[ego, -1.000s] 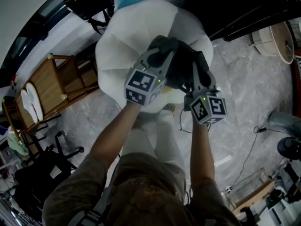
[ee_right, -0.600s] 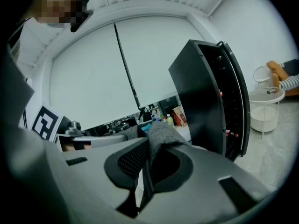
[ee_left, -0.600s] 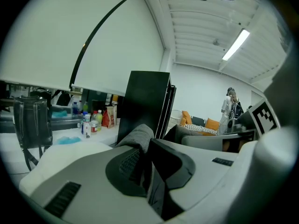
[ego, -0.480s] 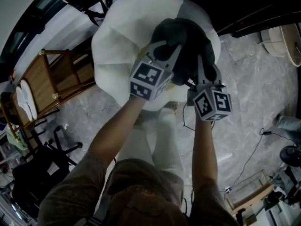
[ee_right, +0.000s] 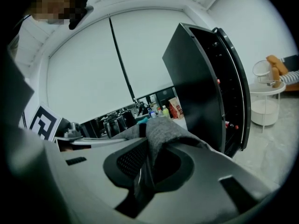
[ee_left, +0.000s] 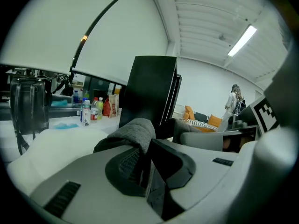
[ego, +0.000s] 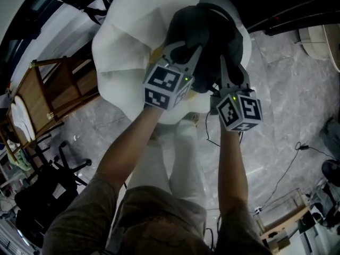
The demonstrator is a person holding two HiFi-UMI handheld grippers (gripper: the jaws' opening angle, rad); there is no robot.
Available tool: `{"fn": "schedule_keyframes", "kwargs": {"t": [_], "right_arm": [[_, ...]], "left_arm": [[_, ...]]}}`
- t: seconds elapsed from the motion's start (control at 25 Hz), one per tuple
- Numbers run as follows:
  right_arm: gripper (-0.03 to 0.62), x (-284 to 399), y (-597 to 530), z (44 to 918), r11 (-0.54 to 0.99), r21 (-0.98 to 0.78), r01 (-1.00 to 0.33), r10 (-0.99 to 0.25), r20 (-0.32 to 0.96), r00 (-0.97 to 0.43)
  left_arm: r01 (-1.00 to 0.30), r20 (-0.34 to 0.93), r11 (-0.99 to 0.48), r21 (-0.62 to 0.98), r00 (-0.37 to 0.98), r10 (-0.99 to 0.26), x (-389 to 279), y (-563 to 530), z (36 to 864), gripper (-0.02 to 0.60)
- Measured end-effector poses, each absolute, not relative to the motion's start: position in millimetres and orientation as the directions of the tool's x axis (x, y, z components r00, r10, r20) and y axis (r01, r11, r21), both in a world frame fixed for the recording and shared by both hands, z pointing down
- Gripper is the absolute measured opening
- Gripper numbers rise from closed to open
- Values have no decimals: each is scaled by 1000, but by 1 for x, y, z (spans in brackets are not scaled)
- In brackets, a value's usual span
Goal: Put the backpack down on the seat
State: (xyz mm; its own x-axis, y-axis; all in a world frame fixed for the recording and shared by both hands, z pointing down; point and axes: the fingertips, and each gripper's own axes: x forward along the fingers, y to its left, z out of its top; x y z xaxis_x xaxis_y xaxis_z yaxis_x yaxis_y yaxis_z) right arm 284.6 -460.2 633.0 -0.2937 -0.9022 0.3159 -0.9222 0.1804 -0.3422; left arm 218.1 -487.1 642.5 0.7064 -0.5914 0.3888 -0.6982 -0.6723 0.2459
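Observation:
A dark grey backpack (ego: 208,32) rests against the top of a white cushioned seat (ego: 125,47) in the head view. My left gripper (ego: 179,51) is shut on a fold of its grey fabric (ee_left: 134,132), which bulges out between the jaws in the left gripper view. Beside it, my right gripper (ego: 226,68) grips another fold of the fabric (ee_right: 161,124). The right jaws have just been opening a little, and the fabric is still pinched between them. Both marker cubes sit side by side over the seat's near edge.
A wooden rack (ego: 50,92) stands left of the seat, with a black frame (ego: 48,179) nearer me. A cable (ego: 305,147) runs over the marble floor at right. A tall black cabinet (ee_right: 205,83) and a counter with bottles (ee_left: 91,108) lie beyond the seat.
Both grippers have sunk with the backpack towards the white seat, which now fills more of the head view. The backpack lies further onto the cushion.

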Motion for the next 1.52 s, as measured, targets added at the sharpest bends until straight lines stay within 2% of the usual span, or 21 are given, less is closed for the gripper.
{"fn": "schedule_keyframes", "kwargs": {"t": [0.64, 1.0, 1.12, 1.36, 1.52], "right_arm": [[63, 296, -488, 682, 160, -338, -927, -884, 368, -287], [126, 312, -488, 701, 90, -325, -941, -885, 407, -225], [170, 316, -486, 709, 73, -340, -938, -880, 420, -221], [268, 319, -490, 716, 50, -361, -931, -878, 429, -214], [275, 330, -488, 709, 14, -335, -942, -892, 421, -163]], "left_arm": [[-735, 425, -637, 233, 666, -613, 232, -517, 686, 58], [-785, 462, -580, 220, 607, -647, 229, -521, 707, 100], [-795, 472, -564, 221, 593, -652, 230, -523, 712, 132], [-784, 477, -580, 220, 605, -637, 240, -521, 723, 305], [-782, 491, -582, 225, 607, -625, 244, -515, 723, 330]]}}
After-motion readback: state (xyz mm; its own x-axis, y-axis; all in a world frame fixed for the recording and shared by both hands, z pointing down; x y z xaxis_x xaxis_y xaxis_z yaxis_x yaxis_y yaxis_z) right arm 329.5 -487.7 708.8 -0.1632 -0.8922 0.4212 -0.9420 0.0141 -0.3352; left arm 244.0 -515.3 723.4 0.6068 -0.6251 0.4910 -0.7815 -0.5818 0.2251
